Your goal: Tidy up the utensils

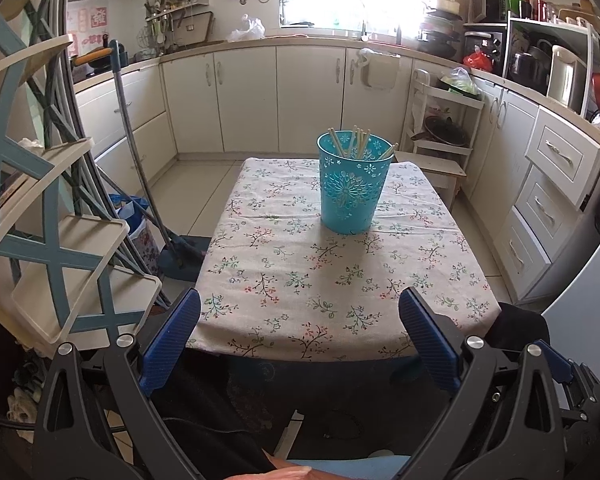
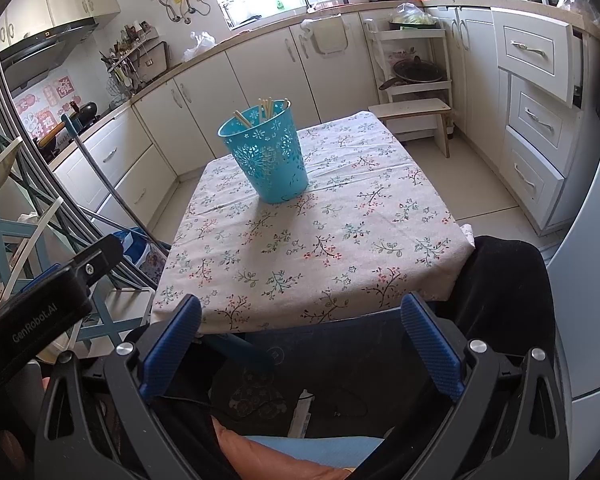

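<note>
A teal perforated cup (image 1: 354,184) stands upright on the floral tablecloth (image 1: 300,272), toward the table's far side. Several pale chopsticks (image 1: 358,140) stand inside it. The cup also shows in the right wrist view (image 2: 267,156), with the chopsticks (image 2: 264,109) in it, on the tablecloth (image 2: 320,248). My left gripper (image 1: 300,320) is open and empty, held back at the table's near edge. My right gripper (image 2: 300,322) is open and empty, also at the near edge. The left gripper's body (image 2: 39,312) shows at the left of the right wrist view.
A tiered plastic rack (image 1: 59,240) stands close on the left, with a mop (image 1: 139,160) beside it. White cabinets (image 1: 259,96) line the back and right. A small wooden stool (image 2: 416,116) and a shelf cart (image 2: 416,60) stand beyond the table's far right.
</note>
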{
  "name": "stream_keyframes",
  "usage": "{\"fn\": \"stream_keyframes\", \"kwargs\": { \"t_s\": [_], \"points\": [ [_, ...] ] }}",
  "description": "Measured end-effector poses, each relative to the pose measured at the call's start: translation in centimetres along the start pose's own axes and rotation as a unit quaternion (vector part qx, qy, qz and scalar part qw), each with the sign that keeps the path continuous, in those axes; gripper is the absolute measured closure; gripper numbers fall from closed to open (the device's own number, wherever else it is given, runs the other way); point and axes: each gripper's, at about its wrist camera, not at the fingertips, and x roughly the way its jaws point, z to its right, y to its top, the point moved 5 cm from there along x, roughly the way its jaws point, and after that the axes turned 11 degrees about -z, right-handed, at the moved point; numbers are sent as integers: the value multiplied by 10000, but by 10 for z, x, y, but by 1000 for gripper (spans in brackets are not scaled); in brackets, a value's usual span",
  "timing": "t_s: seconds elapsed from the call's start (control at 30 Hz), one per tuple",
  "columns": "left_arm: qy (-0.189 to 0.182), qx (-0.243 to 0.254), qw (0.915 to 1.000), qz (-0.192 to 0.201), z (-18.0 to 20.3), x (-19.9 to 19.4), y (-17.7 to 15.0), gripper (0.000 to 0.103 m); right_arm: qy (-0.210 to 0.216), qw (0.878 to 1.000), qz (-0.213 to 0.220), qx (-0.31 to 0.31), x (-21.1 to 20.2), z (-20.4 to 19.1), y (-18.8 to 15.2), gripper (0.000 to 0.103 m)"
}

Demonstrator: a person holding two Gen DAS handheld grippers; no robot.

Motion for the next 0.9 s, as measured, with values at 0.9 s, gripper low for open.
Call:
{"fn": "stream_keyframes", "kwargs": {
  "t_s": [0.9],
  "points": [
    [229, 31, 9996, 173, -4, -12, -10, 8, 27, 9999, 66, -84, -10, -5, -6, 7]
  ]
}}
